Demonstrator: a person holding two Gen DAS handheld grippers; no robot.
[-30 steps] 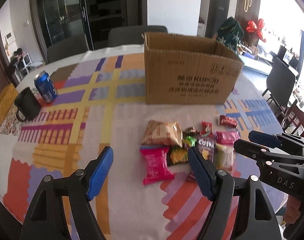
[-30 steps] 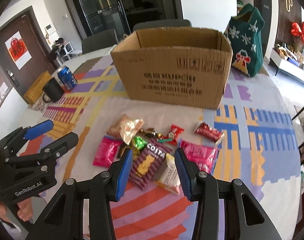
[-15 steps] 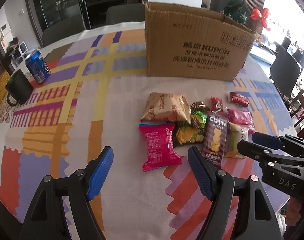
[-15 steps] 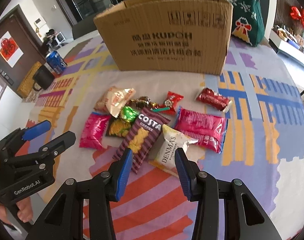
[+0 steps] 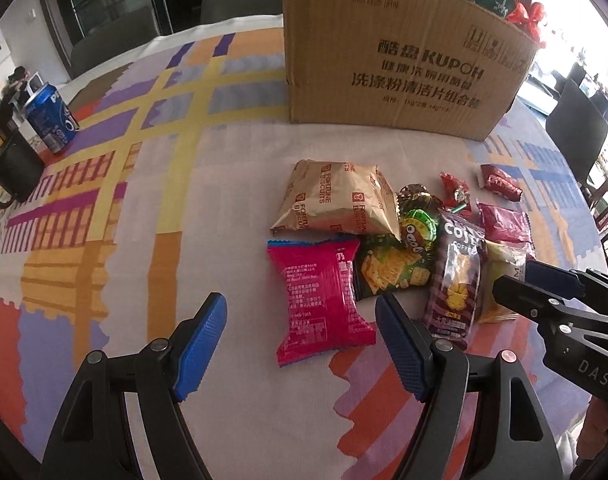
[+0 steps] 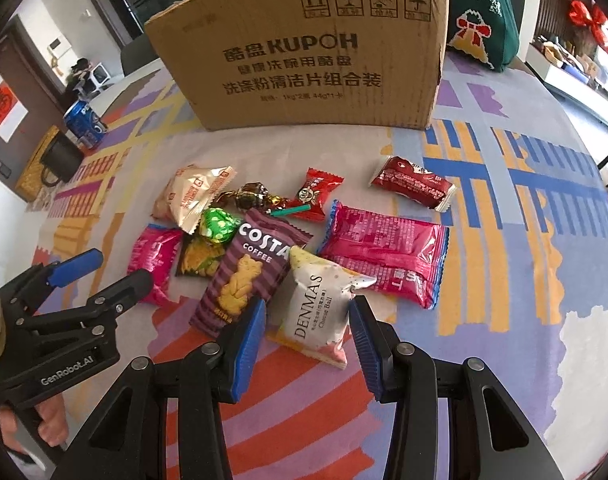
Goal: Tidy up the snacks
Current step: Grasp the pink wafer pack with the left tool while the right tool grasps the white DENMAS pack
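left tool [image 5: 299, 336]: spread, held over pink packet [image 5: 322, 298] | right tool [image 6: 308, 328]: spread, nothing pinched, Denmas bag [image 6: 318, 312] framed | box [image 6: 304, 52] behind snacks on desk [image 6: 504, 360]

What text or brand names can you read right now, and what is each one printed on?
"KUPOH": cardboard box; its Chinese lines and small print stay unread.
"COSTA COFFEE": purple striped packet.
"DENMAS Cheese Ball": white packet.
"FORTUNE BISCUITS": gold packet.
"GenRobot.AI": left gripper body.
"DAS": right gripper body.
Blue can: only partly legible.
Pink and red packets: too small.
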